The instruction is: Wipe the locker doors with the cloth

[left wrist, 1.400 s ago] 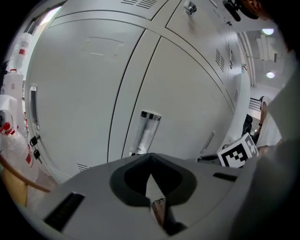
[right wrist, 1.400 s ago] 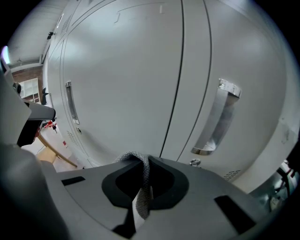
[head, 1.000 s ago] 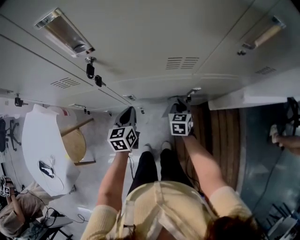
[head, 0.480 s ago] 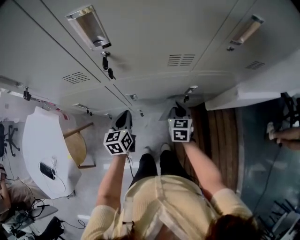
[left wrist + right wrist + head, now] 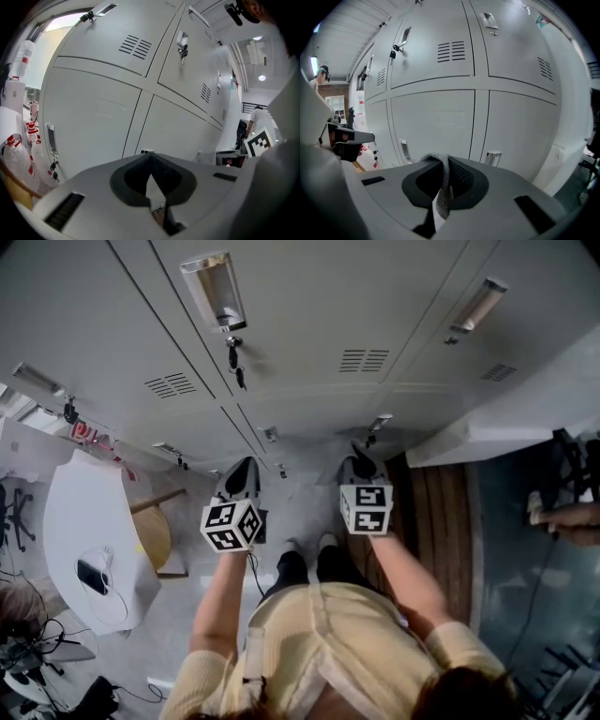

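Grey locker doors (image 5: 440,117) faced both tools. Right hand-held gripper (image 5: 443,164) was clamped on a grey, mesh-textured cloth (image 5: 443,190), folded thin; left hand-held gripper (image 5: 151,161) was closed, empty.

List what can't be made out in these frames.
- Cloth: right gripper view, only a grey strip shows; the right gripper body hides the rest.
- Keys: head view, too small to count.
- Locker doors: right gripper view, bottom edge hidden behind that gripper.
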Demonstrator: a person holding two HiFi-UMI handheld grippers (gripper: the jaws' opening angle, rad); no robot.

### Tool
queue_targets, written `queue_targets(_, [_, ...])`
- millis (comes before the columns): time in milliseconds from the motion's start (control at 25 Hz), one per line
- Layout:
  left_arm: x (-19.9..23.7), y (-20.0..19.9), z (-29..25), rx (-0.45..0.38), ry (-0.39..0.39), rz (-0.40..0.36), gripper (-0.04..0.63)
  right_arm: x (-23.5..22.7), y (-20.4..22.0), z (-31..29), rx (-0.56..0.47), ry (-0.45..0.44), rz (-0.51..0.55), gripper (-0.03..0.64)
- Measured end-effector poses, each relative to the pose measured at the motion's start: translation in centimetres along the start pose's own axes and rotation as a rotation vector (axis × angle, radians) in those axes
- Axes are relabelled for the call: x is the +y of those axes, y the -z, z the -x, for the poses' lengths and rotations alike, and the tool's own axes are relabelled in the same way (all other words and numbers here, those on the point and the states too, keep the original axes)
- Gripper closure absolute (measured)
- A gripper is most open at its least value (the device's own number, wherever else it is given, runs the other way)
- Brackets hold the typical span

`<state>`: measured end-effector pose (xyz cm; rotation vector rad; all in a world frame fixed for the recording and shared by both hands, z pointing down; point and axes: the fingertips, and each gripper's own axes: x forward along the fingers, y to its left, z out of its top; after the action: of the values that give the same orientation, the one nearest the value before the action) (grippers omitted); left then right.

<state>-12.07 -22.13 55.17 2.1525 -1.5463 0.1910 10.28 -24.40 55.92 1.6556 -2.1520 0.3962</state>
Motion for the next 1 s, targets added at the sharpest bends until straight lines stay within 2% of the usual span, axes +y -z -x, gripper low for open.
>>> queue_targets(240, [-0.8,-2.5,2.4,-0.042,-0.033,-0.052,0.607,1.0,-3.4,2.6,-0.063,-0.041,-0.014,0.611])
queue_targets(600, [-1.4,-5.0,5.2,-0.093,-0.044,-0.069,0.607,2.0,-6.9,5.7,-0.143,-0.093,-0.024,0.611])
queue_targets(1000, [-2.6,-7.6,6.8,-0.122,-0.003,-0.09,0.607,2.9,-9.3,7.8,-0.213,-0.124,-0.023,0.611])
